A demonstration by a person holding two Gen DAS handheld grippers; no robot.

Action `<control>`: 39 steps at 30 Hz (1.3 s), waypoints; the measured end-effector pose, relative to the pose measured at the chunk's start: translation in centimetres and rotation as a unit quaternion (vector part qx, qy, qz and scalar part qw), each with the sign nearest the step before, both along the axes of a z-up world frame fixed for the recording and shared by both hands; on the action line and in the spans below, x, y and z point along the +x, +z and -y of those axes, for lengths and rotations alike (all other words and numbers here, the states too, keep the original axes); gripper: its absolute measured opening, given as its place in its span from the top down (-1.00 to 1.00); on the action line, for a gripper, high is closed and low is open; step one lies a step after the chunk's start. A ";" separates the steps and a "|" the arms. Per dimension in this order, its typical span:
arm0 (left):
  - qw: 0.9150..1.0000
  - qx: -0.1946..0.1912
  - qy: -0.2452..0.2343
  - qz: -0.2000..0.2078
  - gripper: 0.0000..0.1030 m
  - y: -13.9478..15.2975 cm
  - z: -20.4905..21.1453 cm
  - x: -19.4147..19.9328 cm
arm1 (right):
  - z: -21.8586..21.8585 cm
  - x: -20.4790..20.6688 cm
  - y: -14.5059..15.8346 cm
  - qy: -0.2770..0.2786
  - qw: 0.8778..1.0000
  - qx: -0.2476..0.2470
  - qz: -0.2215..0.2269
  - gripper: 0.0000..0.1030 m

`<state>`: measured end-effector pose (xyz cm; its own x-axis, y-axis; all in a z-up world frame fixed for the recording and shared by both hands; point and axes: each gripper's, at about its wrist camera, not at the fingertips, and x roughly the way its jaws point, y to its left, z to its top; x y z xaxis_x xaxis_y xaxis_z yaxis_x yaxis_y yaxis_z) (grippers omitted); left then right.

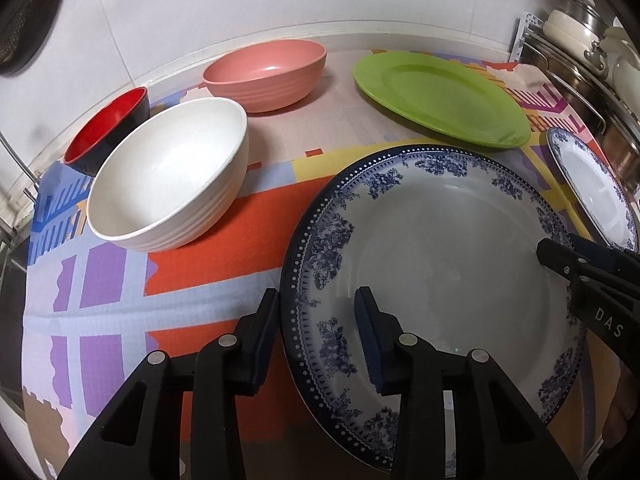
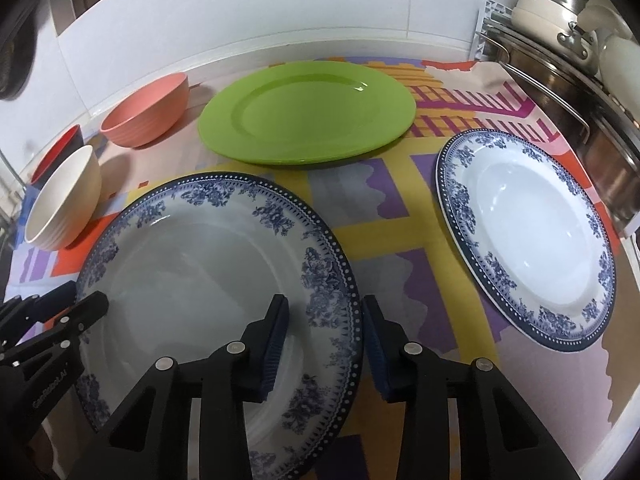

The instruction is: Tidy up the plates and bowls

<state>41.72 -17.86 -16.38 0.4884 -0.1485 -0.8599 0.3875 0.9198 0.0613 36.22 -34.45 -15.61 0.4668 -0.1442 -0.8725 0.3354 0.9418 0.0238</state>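
The large blue-and-white floral plate (image 1: 432, 264) lies flat on the patterned cloth (image 1: 208, 240) over the worktop, at lower centre of both views. It looks like glazed ceramic: judged stiff, fairly heavy, slippery and breakable. The rim is the only hold, one finger over and one under.

Left tongs (image 1: 316, 340): released, straddling the plate's left rim, one finger outside on the cloth side, one over the plate's well. Right tongs (image 2: 324, 344): released, straddling the right rim likewise. Whether any pad touches the plate cannot be told.

A second, smaller floral plate (image 2: 528, 248) lies at right of the right wrist view, apart from the first. The green plate (image 2: 308, 116) lies at upper centre; a band along its near edge may be another plate beneath it. The pink bowl (image 1: 268, 72), cream bowl (image 1: 168, 176) and red-lined bowl (image 1: 108, 132) stand at upper left; these look like light plastic.

Hidden: the large plate's near edge behind the tongs, and the red-lined bowl partly behind the cream bowl. The stacked pots (image 2: 560, 20) at upper right are cut off.
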 end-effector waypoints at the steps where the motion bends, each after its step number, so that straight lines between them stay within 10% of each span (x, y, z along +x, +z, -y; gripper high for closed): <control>1: 1.000 0.000 0.000 0.000 0.26 0.0 -0.1 -0.1 | -0.1 0.0 0.0 0.002 1.000 -0.004 0.000 0.27; 39: 0.993 0.002 0.112 0.030 0.28 3.5 -18.0 -6.8 | -15.2 -2.6 3.7 0.092 0.996 -0.001 0.010 0.27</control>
